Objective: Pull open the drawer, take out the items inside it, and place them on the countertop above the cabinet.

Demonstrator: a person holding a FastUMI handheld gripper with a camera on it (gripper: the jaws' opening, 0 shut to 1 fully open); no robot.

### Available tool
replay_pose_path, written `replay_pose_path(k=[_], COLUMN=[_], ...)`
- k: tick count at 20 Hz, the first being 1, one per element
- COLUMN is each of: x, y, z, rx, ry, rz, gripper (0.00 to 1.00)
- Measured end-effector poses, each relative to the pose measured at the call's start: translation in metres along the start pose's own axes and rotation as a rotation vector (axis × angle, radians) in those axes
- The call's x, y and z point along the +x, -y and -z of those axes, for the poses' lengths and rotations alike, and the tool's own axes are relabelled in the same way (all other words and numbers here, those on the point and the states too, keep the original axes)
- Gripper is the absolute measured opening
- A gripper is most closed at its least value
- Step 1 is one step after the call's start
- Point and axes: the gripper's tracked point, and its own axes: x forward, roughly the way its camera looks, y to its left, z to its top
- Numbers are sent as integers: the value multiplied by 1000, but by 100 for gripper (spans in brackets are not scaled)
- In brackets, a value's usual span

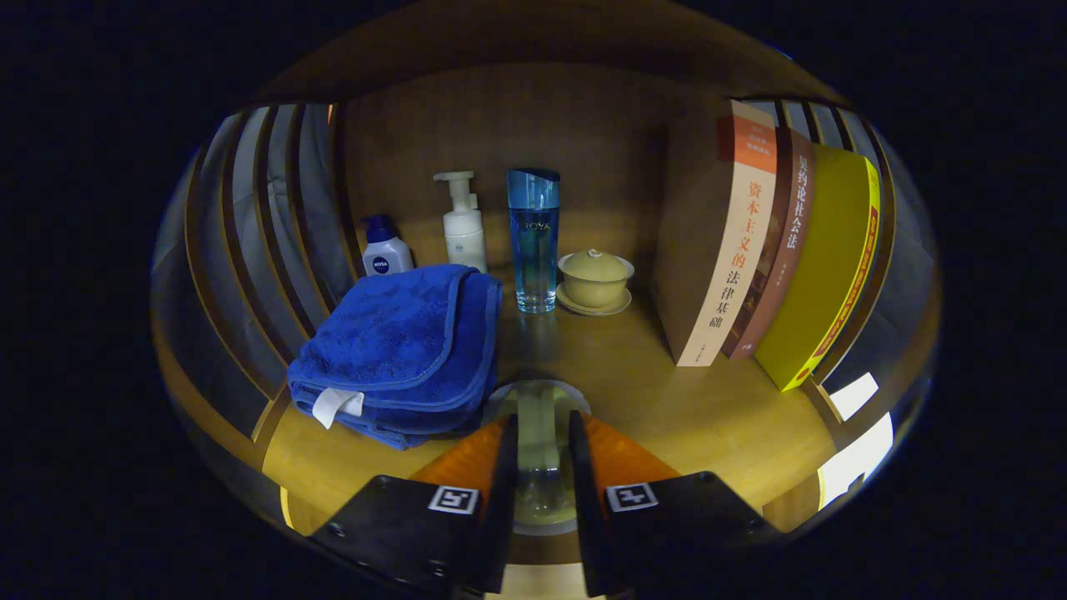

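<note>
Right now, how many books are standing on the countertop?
3, upright in a row beyond the gripper, right of the lidded cup: tan-spined book, brown book beside it, yellow book outermost. The gripper is shut on a clear glass.

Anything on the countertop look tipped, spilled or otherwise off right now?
Nothing stands out. The blue towel lies folded, the bottles, lidded cup and books stand upright. The gripper is shut on a clear glass item, no spill visible.

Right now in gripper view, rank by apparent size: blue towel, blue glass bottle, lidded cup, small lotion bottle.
1. blue towel, though it is nearest.
2. blue glass bottle.
3. lidded cup and small lotion bottle: alike, unranked.
The gripper grips a clear object.
</note>
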Motion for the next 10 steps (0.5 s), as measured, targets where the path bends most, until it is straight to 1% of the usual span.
replay_pose_path(k=[2,5,7,10], x=[-6,-20,-40,-80], y=[-9,-23,-31,-44], z=[-1,-5,-15,-23], rx=[15,-38,-73,-86], ry=[12,63,126,190], rz=[-44,-99,-110,-127], gripper=[52,81,100,100])
